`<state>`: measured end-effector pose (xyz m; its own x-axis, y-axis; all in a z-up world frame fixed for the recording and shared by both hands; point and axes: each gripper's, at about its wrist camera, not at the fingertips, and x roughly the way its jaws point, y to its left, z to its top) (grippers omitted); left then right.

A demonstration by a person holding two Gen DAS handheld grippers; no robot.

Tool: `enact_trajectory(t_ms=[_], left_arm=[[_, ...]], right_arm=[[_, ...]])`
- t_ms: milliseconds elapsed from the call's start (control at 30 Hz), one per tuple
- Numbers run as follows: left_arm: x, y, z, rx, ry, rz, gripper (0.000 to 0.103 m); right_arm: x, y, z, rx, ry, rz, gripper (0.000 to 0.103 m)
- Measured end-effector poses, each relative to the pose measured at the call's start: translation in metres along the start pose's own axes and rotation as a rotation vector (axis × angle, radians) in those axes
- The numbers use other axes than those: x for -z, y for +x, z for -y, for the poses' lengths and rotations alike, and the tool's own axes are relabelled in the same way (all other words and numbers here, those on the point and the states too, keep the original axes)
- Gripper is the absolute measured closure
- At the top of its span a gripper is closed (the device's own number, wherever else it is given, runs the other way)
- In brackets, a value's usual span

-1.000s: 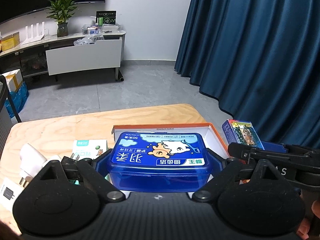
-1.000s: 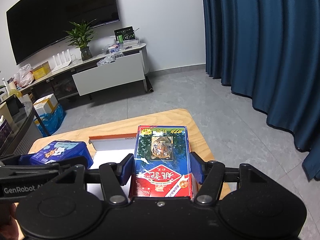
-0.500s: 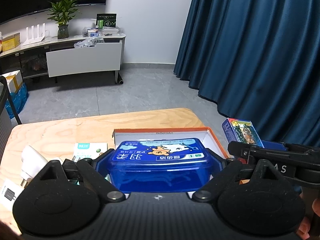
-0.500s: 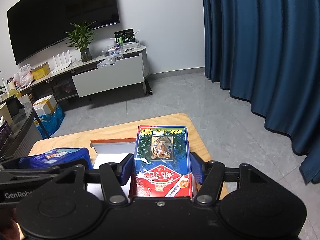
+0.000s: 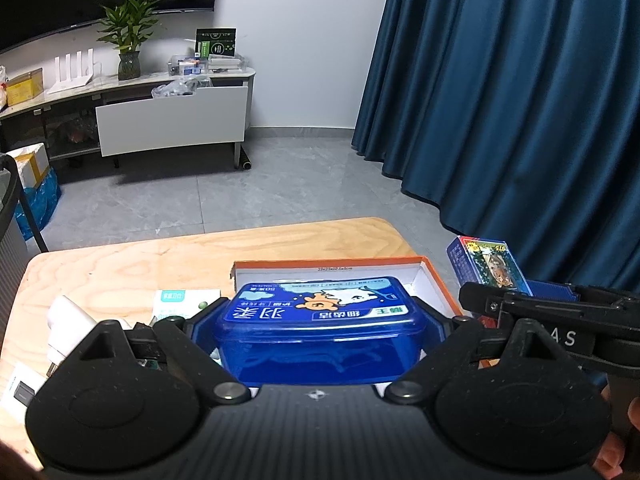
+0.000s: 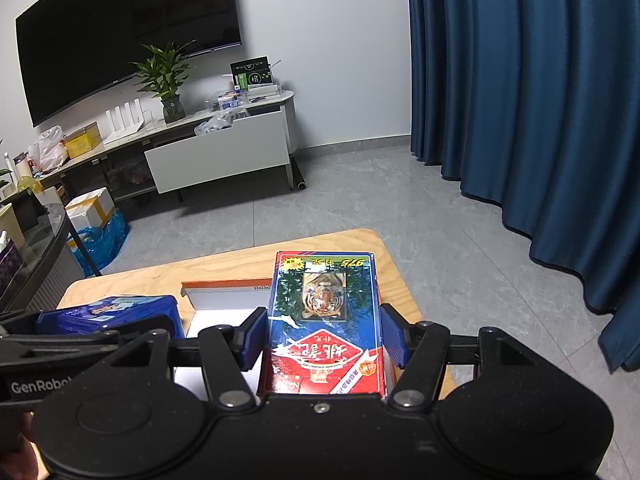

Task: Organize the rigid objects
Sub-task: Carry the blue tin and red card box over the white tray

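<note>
My left gripper (image 5: 320, 320) is shut on a blue plastic tub (image 5: 318, 330) with a cartoon label and holds it above the open orange-edged cardboard box (image 5: 434, 278). My right gripper (image 6: 324, 336) is shut on a blue and red tiger-picture carton (image 6: 324, 320), held above the box's right side (image 6: 224, 294). The tub also shows at the left of the right wrist view (image 6: 108, 314). The carton also shows at the right of the left wrist view (image 5: 486, 266).
On the wooden table (image 5: 120, 264) left of the box lie a small green and white packet (image 5: 178, 300), a white plug adapter (image 5: 68, 326) and a white card (image 5: 18, 390). Beyond are grey floor, a blue curtain (image 5: 520, 120) and a TV sideboard (image 5: 168, 120).
My left gripper has lifted the blue tub and tilted it level, so its front wall now shows. The right gripper with the carton has risen slightly.
</note>
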<state>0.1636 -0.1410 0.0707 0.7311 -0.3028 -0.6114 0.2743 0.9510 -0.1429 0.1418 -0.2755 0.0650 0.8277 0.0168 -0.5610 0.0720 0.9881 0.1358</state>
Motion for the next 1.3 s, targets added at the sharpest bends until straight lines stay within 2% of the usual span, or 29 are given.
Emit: enact_trajectory(t_ms=[1300], left_arm=[[0.0006,-0.0005,0.0037,-0.008,0.012,0.000,0.009]], right_arm=[[0.0050,-0.0020,-0.0011,-0.001,0.009,-0.002,0.031]])
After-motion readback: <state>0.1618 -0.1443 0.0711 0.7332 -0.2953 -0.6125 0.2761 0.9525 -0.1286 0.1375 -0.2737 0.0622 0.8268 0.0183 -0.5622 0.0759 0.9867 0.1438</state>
